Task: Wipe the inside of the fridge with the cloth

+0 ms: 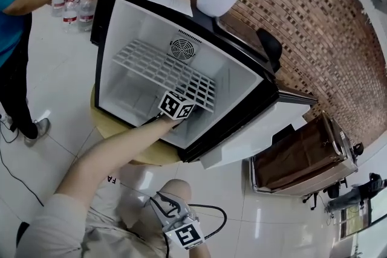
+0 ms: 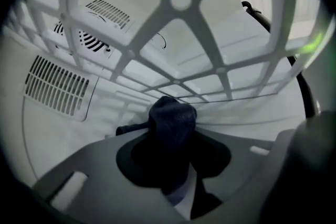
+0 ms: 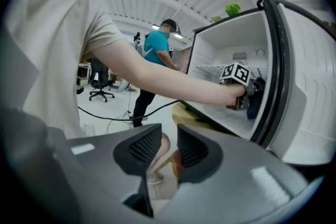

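Inside, the left hand-held gripper (image 2: 173, 141) clamps one cloth (image 2: 172, 115) beneath one shelf (image 2: 181, 0).

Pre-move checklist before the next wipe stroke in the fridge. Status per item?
1. Fridge door swung open: ok.
2. Cloth clamped in the left tool: ok, dark cloth bunched between the jaws.
3. Left tool inside the fridge, below the wire shelf: ok.
4. Cloth pressed against an inner surface: cannot tell; the left gripper view shows no contact.
5. Right tool out of the way: ok, outside the fridge, jaws apart, nothing between them.
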The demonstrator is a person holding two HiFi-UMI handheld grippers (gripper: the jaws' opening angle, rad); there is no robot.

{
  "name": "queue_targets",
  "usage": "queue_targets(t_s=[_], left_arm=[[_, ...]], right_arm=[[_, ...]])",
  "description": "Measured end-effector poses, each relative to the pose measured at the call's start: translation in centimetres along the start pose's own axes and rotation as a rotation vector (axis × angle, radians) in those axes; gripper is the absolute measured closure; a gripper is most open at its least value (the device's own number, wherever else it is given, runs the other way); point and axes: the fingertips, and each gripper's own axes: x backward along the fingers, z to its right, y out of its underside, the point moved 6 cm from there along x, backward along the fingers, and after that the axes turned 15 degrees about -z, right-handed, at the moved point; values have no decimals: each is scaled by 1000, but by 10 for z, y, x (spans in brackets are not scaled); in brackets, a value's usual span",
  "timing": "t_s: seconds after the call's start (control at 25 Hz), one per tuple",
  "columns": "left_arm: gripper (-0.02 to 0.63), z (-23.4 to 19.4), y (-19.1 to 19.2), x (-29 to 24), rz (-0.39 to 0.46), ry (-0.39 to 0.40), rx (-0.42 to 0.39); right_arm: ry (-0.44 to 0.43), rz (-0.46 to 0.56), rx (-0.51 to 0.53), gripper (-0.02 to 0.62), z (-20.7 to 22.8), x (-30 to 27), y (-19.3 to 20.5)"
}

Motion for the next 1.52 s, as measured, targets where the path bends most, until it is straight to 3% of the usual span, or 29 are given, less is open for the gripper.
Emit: queue_targets(t_s=[0.12, 0.32, 0.56, 0.64, 0.8, 0.92, 1.2, 1.52], left_arm=[[482, 9, 17, 6, -15, 62, -8], [485, 52, 37, 41, -25, 164, -110], [483, 115, 40, 98, 42, 407, -227], [482, 108, 40, 100, 31, 389, -184], [483, 51, 51, 69, -108, 181, -65], [483, 22, 54, 41, -144, 136, -12], [485, -2, 36, 4, -172, 114, 108], [486, 28, 49, 37, -233, 258, 186]], right_arm=[[-11, -28, 27, 500, -8, -4, 1], [-53, -102, 76, 500, -28, -18, 8], [-102, -107, 120, 500, -57, -30, -2], [-118, -105, 125, 500, -63, -32, -3], [-134, -102, 141, 500, -74, -31, 0], [-149, -89, 151, 500, -81, -31, -2], [-185, -54, 118, 509, -83, -28, -1], [-209, -30, 90, 512, -81, -32, -2]])
